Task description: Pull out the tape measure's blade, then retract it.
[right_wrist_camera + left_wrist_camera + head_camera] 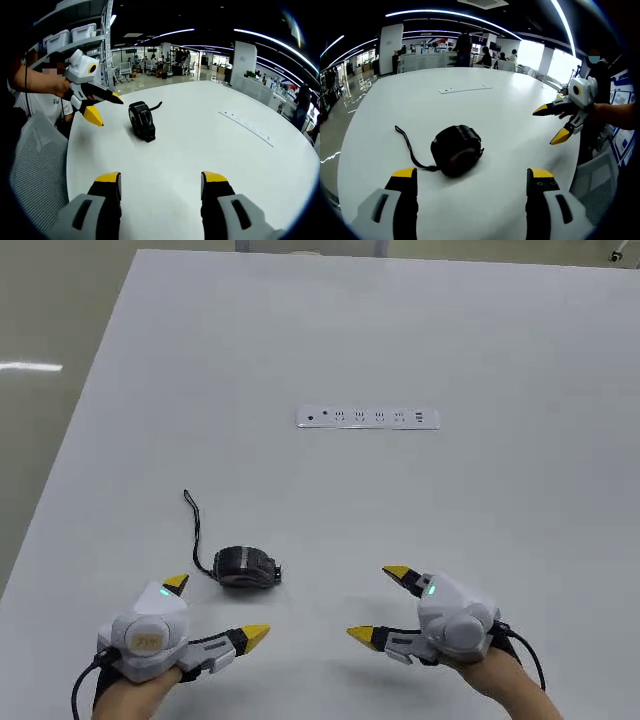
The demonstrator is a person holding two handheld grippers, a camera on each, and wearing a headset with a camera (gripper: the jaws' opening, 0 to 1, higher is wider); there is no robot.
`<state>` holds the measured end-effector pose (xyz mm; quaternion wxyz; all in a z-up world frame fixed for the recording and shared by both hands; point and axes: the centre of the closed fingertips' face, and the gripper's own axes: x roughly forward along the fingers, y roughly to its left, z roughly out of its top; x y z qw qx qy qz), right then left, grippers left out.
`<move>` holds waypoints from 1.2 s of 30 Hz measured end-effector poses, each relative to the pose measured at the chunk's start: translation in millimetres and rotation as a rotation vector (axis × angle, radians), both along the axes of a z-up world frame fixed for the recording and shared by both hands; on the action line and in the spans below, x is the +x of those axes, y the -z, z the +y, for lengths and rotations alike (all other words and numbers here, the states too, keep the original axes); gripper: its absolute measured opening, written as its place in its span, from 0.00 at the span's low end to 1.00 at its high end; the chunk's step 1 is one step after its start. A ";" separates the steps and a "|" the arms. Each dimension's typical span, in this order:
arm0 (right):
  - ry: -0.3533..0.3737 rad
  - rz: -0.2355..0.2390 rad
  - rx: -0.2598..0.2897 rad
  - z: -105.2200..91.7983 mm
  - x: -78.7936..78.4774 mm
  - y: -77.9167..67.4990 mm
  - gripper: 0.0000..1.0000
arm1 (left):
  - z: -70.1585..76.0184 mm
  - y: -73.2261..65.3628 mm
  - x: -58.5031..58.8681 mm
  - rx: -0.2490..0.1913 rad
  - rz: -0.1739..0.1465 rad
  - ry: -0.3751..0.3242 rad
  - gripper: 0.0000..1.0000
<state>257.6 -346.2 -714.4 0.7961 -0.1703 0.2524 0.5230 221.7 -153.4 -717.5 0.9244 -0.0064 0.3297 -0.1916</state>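
Note:
A black tape measure [246, 567] with a thin black wrist cord [194, 525] lies on the white table [320, 350], its blade inside the case. My left gripper [213, 610] is open just in front of it at the near left, jaws pointing past its right side. In the left gripper view the tape measure [456, 149] sits a short way ahead, between the yellow-tipped jaws. My right gripper [384, 604] is open at the near right, empty, pointing left. Its own view has the tape measure [142, 120] further off with the left gripper [102, 108] beside it.
A white power strip [367, 418] lies flat in the middle of the table, well beyond the tape measure. The table's left edge [75, 430] runs diagonally, with floor beyond it. People and shelving stand far behind in the gripper views.

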 end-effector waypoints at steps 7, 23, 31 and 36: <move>0.086 0.035 0.015 -19.8 -8.8 -7.7 0.73 | -5.2 -5.6 -17.8 0.046 0.008 0.111 0.91; 0.167 0.057 0.053 -56.8 -29.7 -34.8 0.86 | 6.7 -38.5 -36.4 0.032 -0.055 0.102 0.99; 0.168 0.051 0.059 -64.2 -37.4 -46.2 0.87 | 12.6 -47.5 -50.1 0.040 -0.066 0.098 0.99; 0.162 0.048 0.065 -65.9 -40.1 -52.6 0.89 | 16.7 -50.6 -54.8 0.043 -0.062 0.087 0.99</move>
